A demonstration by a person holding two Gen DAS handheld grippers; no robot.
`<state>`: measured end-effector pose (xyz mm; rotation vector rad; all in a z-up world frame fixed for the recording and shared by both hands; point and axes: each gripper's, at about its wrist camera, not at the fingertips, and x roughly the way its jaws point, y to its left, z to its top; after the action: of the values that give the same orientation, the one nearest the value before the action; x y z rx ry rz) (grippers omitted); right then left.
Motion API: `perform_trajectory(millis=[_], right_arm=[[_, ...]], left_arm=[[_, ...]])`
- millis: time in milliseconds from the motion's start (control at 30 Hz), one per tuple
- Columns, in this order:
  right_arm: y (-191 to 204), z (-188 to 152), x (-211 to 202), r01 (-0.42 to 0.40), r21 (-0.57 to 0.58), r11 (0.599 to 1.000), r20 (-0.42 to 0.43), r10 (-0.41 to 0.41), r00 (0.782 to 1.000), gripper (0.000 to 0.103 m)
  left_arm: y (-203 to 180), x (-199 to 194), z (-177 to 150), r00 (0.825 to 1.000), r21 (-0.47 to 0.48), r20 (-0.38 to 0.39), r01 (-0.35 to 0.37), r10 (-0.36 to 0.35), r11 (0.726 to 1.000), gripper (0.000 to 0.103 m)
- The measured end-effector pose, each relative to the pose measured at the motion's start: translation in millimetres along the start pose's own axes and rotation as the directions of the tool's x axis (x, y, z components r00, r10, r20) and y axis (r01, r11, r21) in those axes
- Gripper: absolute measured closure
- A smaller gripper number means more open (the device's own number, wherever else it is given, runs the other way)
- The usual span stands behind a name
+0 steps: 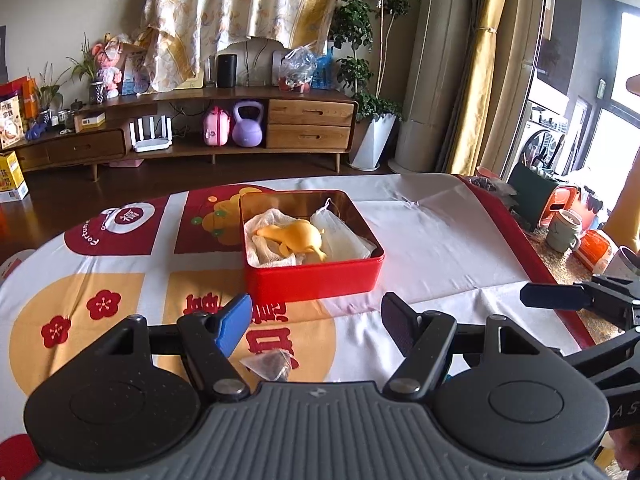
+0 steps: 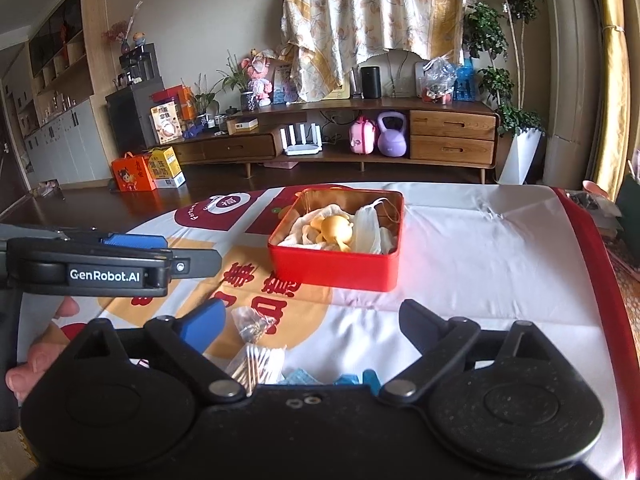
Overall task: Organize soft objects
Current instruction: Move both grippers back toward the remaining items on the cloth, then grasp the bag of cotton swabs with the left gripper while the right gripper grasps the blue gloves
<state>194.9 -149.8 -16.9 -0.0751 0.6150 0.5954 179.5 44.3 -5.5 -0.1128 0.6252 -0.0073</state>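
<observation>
Two tongs [image 2: 310, 326]; one red tin [image 2: 336, 272]; one yellow toy [image 2: 338, 230].

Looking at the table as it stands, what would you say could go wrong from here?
1. The small clear packet lies almost under the open left tool, at the view's lower edge; a grasp may miss it.
2. The cotton swab pack and blue items crowd together beneath the open right tool, so it might catch two things.
3. The red tin already looks full with cloth and a yellow toy; additions could spill.
</observation>
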Motion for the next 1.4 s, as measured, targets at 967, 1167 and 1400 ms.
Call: perform_trajectory(millis=[967, 1167, 1400], right_arm=[[-23, -94, 11, 0.114, 0.03, 0.993, -0.111, -0.111, 0.988, 0.003], [-21, -108, 20, 0.095, -0.012, 0.995, -0.161, -0.096, 0.982, 0.015], [-28, -116, 33, 0.076, -0.007, 0.997, -0.215, -0.076, 0.974, 0.031]], left_arm=[[-3, 40, -88, 0.986, -0.037, -0.153, -0.068, 0.061, 0.997, 0.018], [-6, 58, -99, 0.979, -0.018, -0.189, -0.08, 0.075, 0.997, 0.018], [-7, 74, -107, 0.974, -0.001, -0.208, -0.088, 0.086, 0.996, 0.018]])
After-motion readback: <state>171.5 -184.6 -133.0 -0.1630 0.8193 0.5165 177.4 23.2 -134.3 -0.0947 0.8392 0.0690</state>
